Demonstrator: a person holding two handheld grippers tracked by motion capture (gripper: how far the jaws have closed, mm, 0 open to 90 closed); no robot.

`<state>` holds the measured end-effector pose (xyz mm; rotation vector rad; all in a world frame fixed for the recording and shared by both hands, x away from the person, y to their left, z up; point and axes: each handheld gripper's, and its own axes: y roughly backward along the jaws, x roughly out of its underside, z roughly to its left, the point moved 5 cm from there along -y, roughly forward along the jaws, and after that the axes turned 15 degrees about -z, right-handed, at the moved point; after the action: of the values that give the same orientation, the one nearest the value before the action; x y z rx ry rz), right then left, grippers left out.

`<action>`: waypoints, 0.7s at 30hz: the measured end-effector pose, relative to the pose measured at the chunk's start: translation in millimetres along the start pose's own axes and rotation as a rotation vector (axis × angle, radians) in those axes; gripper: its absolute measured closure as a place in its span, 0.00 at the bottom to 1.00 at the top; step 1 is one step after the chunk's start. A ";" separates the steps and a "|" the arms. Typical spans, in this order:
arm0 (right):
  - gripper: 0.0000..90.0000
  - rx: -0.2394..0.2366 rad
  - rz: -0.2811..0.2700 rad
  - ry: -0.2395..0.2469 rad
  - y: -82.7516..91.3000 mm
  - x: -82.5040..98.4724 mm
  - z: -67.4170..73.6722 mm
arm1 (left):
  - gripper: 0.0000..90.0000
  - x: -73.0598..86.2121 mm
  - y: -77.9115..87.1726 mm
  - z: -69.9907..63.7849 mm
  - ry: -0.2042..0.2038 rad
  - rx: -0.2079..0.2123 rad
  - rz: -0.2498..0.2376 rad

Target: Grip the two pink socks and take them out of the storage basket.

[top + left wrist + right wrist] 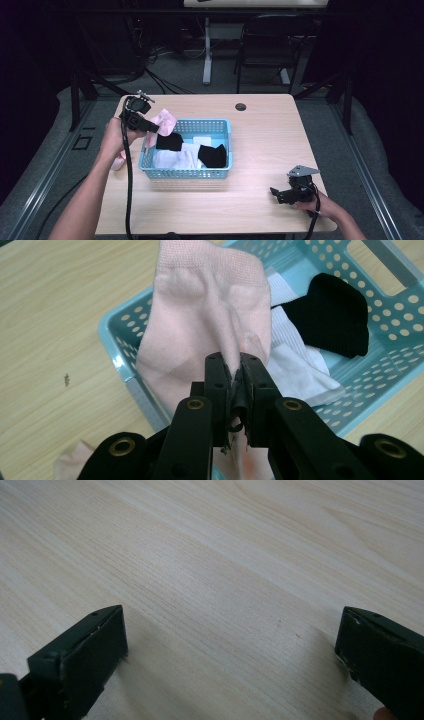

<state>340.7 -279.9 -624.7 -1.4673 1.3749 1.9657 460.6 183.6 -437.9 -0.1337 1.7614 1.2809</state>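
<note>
Left gripper: jaws pinched together on a pink sock, cloth bunched in the narrow slit between them. Sock hangs lifted over the near-left corner of the light blue perforated basket. In the high view the same gripper sits at the basket's left rim, sock raised above it, left hand behind, black cable trailing down toward the table's near edge.

Basket contents: black sock toward the left, second black sock toward the right, white socks under and between them (count of white pieces unclear). Left gripper view shows one black sock lying over white cloth.

Second pink piece on the table just left of the basket, partly hidden by the forearm; a pink scrap shows low in the left gripper view too.

Right gripper: near the table's right front corner, well apart from the basket, held by the right hand, grey plate on top. Jaws spread wide over bare wood, nothing between them.

Small dark round hole near the far edge.
</note>
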 end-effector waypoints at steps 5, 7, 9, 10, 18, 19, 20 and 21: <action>0.00 0.000 -0.003 -0.001 -0.2 -0.1 0.1 | 0.93 0.7 12.6 10.3 0.014 -0.019 -0.010; 0.00 0.000 -0.003 -0.002 -0.2 0.0 0.2 | 0.93 1.9 17.8 15.3 0.023 -0.030 -0.016; 0.00 0.001 0.001 0.001 0.0 0.0 -0.1 | 0.93 3.8 22.8 20.9 0.030 -0.041 -0.021; 0.00 0.000 0.000 0.000 0.0 0.0 0.0 | 0.93 5.0 25.3 23.6 0.036 -0.045 -0.023; 0.00 0.000 -0.003 -0.002 -0.2 -0.1 0.2 | 0.93 18.0 42.2 48.3 0.077 -0.095 -0.027; 0.00 0.000 -0.003 -0.001 -0.2 0.0 0.1 | 0.93 20.0 43.9 51.7 0.083 -0.103 -0.027; 0.00 0.001 -0.003 -0.001 -0.2 0.0 0.1 | 0.93 22.8 45.5 55.8 0.091 -0.112 -0.025; 0.00 0.000 -0.003 -0.002 -0.2 0.0 0.2 | 0.93 24.5 46.1 58.3 0.096 -0.118 -0.026</action>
<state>340.8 -279.7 -624.7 -1.4663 1.3716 1.9649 456.1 260.8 -425.3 -0.2883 1.7587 1.3791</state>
